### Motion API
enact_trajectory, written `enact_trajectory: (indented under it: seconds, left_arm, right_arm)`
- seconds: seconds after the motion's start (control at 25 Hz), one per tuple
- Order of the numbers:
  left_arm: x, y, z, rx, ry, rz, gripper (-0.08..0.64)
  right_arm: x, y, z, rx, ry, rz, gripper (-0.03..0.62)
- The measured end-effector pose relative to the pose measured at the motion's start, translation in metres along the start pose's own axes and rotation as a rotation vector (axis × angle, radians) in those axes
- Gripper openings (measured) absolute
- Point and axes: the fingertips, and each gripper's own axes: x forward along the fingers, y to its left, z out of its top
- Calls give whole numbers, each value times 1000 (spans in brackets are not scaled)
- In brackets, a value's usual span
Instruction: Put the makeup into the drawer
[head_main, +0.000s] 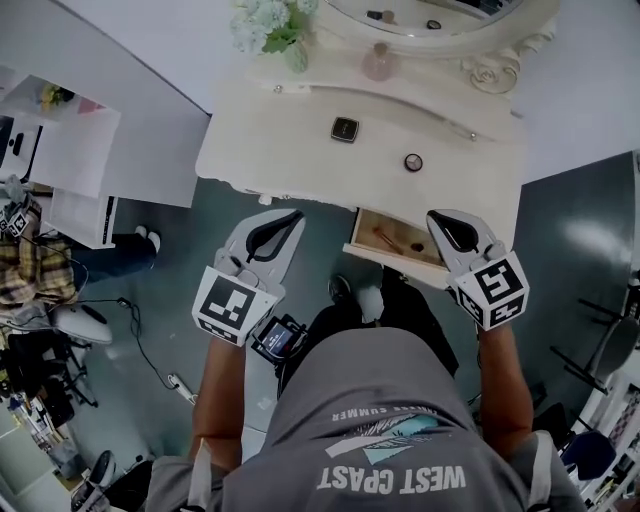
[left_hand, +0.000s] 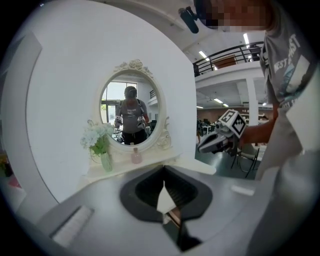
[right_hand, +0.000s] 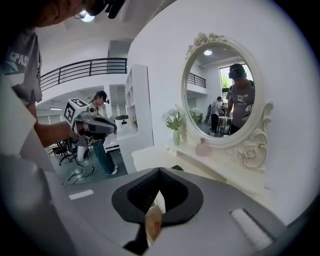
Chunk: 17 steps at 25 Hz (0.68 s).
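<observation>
Standing at a cream vanity table (head_main: 290, 150), the person holds both grippers up near its front edge. The left gripper (head_main: 296, 215) is clenched, its dark pads meeting at the tip with nothing between them, and it sits to the left of the open drawer (head_main: 366, 228). The right gripper (head_main: 434, 215) is clenched and empty too, and it hangs over the drawer's right end. Neither one touches the table.

The makeup lies on the tabletop, well apart from both grippers. A square dark compact (head_main: 345, 129) sits near the middle and a small round compact (head_main: 413, 162) lies to its right, closer to the front edge.

The drawer shows a wooden bottom holding a slim reddish item (head_main: 385, 238) and a small dark piece (head_main: 418, 246) (too small to identify).

At the back of the table a pink bottle (head_main: 379, 63) stands below the oval mirror (head_main: 440, 25). A vase of pale flowers (head_main: 272, 25) is to its left.
</observation>
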Motion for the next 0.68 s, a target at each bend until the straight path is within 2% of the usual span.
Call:
enact_trajectory:
  seconds: [0.32, 0.68]
  left_arm:
    - [-25, 18, 19, -11, -58, 64, 3]
    - [-72, -5, 10, -15, -88, 119, 3]
  right_arm:
    - [-22, 7, 65, -72, -87, -18, -2]
    - [-62, 40, 75, -114, -133, -31, -2]
